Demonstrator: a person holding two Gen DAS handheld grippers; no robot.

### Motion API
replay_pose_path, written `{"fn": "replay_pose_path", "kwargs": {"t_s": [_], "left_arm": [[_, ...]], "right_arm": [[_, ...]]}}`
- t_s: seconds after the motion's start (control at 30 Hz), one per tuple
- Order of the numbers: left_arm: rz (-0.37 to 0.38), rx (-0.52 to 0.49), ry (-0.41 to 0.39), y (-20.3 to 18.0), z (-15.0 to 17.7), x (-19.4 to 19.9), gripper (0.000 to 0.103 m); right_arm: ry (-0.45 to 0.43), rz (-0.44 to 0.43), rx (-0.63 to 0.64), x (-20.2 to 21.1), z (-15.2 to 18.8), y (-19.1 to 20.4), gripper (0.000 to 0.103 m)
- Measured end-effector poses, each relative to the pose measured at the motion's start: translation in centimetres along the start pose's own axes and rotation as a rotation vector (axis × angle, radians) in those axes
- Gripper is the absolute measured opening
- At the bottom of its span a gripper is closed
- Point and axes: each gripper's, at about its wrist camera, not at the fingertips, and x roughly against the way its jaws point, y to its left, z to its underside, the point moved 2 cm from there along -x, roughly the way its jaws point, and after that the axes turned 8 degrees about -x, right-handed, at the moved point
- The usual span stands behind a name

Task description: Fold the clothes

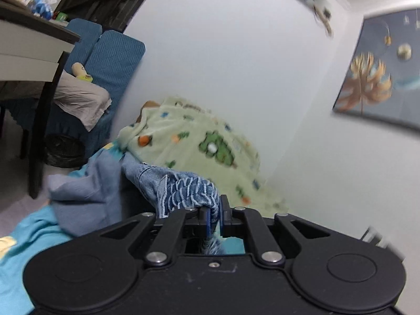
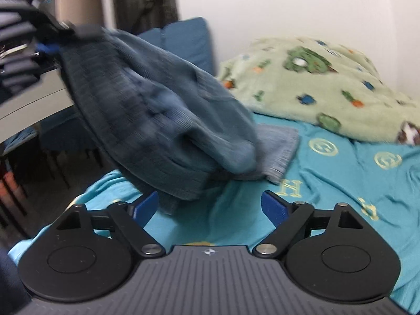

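While the left tongs are clamped on a frayed denim hem, the blue denim garment hangs lifted w/ its lower end draped on the bed. Bed has a turquoise sheet w/ pale yellow logos; a green cartoon-print fleece blanket is heaped at the far side by the white wall. Right tongs stand wide apart, nothing btwn them, just beside the cloth's low edge. Dark tabletop and blue sofa to the left; framed picture on the wall.
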Motion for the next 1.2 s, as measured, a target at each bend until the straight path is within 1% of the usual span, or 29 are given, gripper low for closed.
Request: {"fn": "replay_pose_path", "kwargs": {"t_s": [0.07, 0.13, 0.23, 0.3, 0.33, 0.4, 0.43, 0.5, 0.63, 0.7, 0.83, 0.87, 0.97, 1.03, 1.07, 1.1, 1.13, 1.17, 1.2], "left_arm": [[-0.003, -0.032, 0.032, -0.1, 0.6, -0.5, 0.006], [0.004, -0.036, 0.052, -0.1, 1.0, -0.9, 0.006], [0.012, -0.049, 0.075, -0.2, 1.5, -1.3, 0.007], [0.015, -0.074, 0.085, -0.3, 1.8, -1.3, 0.009], [0.019, -0.081, 0.090, -0.2, 1.9, -1.3, 0.010], [0.028, -0.085, 0.104, -0.2, 2.2, -1.4, 0.011], [0.031, -0.083, 0.110, -0.1, 2.3, -1.5, 0.011], [0.031, -0.080, 0.110, -0.1, 2.4, -1.5, 0.011], [0.026, -0.068, 0.106, 0.1, 2.5, -1.5, 0.012], [0.031, -0.042, 0.109, 0.4, 2.3, -1.5, 0.012], [0.047, -0.008, 0.116, 0.7, 2.1, -1.6, 0.012], [0.051, -0.009, 0.115, 0.7, 2.1, -1.6, 0.013], [0.057, -0.018, 0.108, 0.4, 2.0, -1.8, 0.013], [0.083, -0.017, 0.113, 0.3, 2.1, -1.9, 0.016], [0.098, -0.022, 0.117, 0.1, 2.1, -2.0, 0.017], [0.114, -0.031, 0.117, -0.1, 2.1, -1.9, 0.021], [0.130, -0.041, 0.117, -0.4, 2.1, -1.9, 0.027], [0.144, -0.051, 0.114, -0.6, 2.1, -1.8, 0.030], [0.158, -0.062, 0.106, -0.9, 2.1, -1.6, 0.036]], "right_arm": [[-0.034, -0.023, 0.046, 1.6, -0.1, 1.4, 0.081], [-0.082, -0.034, 0.109, 3.0, -0.3, 2.7, 0.080], [-0.171, 0.002, 0.249, 4.0, -0.2, 4.5, 0.071], [-0.207, 0.023, 0.282, 4.1, -0.5, 4.9, 0.061], [-0.212, 0.030, 0.284, 4.0, -0.6, 4.8, 0.059], [-0.222, 0.060, 0.291, 3.5, -0.8, 4.7, 0.042], [-0.226, 0.070, 0.298, 3.3, -0.7, 4.6, 0.041], [-0.227, 0.056, 0.324, 2.9, -0.3, 4.8, 0.037], [-0.225, 0.040, 0.409, 2.3, 0.3, 5.6, 0.034], [-0.208, 0.025, 0.432, 2.1, 0.5, 5.6, 0.034], [-0.216, -0.012, 0.473, 2.5, 0.5, 5.9, 0.034], [-0.221, -0.011, 0.479, 2.3, 0.4, 6.1, 0.034], [-0.237, 0.029, 0.510, 1.2, 0.1, 6.2, 0.034], [-0.224, 0.007, 0.461, 0.2, -0.4, 5.5, 0.026], [-0.208, 0.003, 0.437, -0.3, -0.6, 5.1, 0.013], [-0.198, 0.014, 0.411, -0.6, -0.6, 4.8, 0.008], [-0.192, 0.025, 0.364, -0.8, -0.9, 4.2, 0.008], [-0.187, 0.035, 0.301, -0.8, -1.3, 3.2, 0.005], [-0.184, 0.050, 0.233, -0.7, -1.8, 2.2, 0.004]]}}
